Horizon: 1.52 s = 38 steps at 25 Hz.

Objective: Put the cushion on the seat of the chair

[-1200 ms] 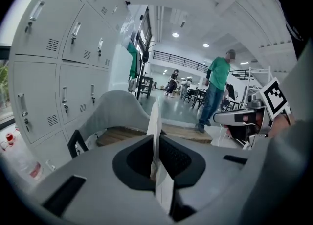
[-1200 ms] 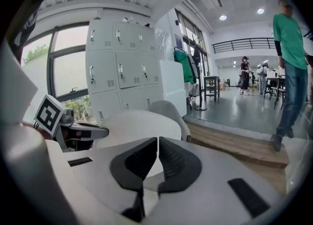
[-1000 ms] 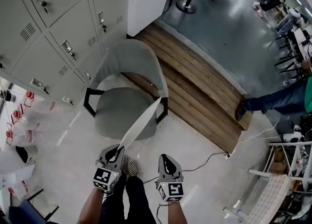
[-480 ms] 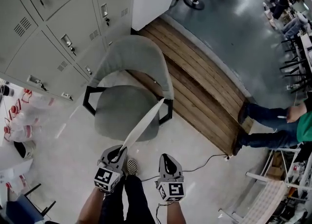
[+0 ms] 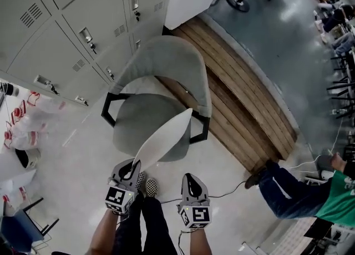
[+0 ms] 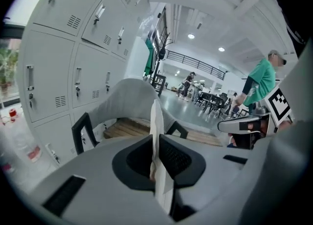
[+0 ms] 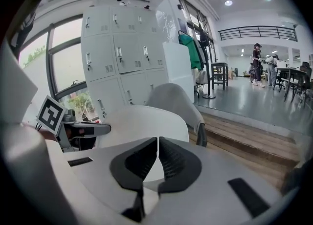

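Note:
A grey armchair [image 5: 143,121] stands by the lockers, its curved back [image 5: 166,60] on the far side. My left gripper [image 5: 133,166] is shut on one edge of a flat white cushion [image 5: 163,140], which slants up over the front of the seat. In the left gripper view the cushion [image 6: 156,119] stands edge-on between the jaws of the left gripper [image 6: 154,141]. My right gripper [image 5: 188,180] hangs beside it, shut with nothing in it. In the right gripper view, past the right gripper [image 7: 158,141], the cushion [image 7: 142,121] shows its broad face in front of the chair [image 7: 173,97].
Grey lockers [image 5: 66,21] stand behind and left of the chair. A wooden step [image 5: 244,104] runs along its right side. A person in a green top [image 5: 310,193] crouches at the right near a cable [image 5: 233,192]. Plastic bottles [image 5: 25,123] lie at the left.
Both grippers have sunk toward the chair. The cushion has turned from edge-on to show more of its face over the seat. The person at the right has come closer.

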Motion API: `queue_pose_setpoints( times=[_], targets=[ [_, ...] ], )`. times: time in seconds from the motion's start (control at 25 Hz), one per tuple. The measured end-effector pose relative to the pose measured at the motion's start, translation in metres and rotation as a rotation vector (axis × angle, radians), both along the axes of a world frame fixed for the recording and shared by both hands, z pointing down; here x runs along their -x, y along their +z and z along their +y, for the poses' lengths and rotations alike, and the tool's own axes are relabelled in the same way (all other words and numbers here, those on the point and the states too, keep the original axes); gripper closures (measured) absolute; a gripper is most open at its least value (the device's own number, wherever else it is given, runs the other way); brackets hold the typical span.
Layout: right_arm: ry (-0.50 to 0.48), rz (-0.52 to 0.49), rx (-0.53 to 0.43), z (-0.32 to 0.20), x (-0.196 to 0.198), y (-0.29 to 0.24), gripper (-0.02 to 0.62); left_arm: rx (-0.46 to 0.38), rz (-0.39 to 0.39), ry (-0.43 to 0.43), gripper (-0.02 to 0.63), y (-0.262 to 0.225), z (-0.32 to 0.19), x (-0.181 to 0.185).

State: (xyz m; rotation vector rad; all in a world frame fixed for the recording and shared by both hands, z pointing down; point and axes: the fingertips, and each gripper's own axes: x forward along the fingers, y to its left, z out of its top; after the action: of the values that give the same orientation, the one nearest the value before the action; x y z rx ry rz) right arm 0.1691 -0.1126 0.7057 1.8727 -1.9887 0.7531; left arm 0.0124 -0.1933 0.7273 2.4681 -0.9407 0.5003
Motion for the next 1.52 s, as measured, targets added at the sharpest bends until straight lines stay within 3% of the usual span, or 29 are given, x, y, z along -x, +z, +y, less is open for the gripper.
queue_pose_setpoints(
  times=[0.36, 0.92, 1.52],
  targets=[
    [-0.056, -0.005, 0.021, -0.025, 0.027, 0.017, 0.560, -0.003, -0.063, -0.101, 0.573, 0.038, -0.028, 0.045],
    [-0.116, -0.010, 0.060, -0.063, 0.076, 0.067, 0.560, 0.051, -0.051, -0.196, 0.572, 0.107, -0.055, 0.098],
    [-0.161, -0.022, 0.107, -0.093, 0.113, 0.140, 0.560, 0.092, -0.054, -0.241, 0.572, 0.199, -0.078, 0.136]
  ],
)
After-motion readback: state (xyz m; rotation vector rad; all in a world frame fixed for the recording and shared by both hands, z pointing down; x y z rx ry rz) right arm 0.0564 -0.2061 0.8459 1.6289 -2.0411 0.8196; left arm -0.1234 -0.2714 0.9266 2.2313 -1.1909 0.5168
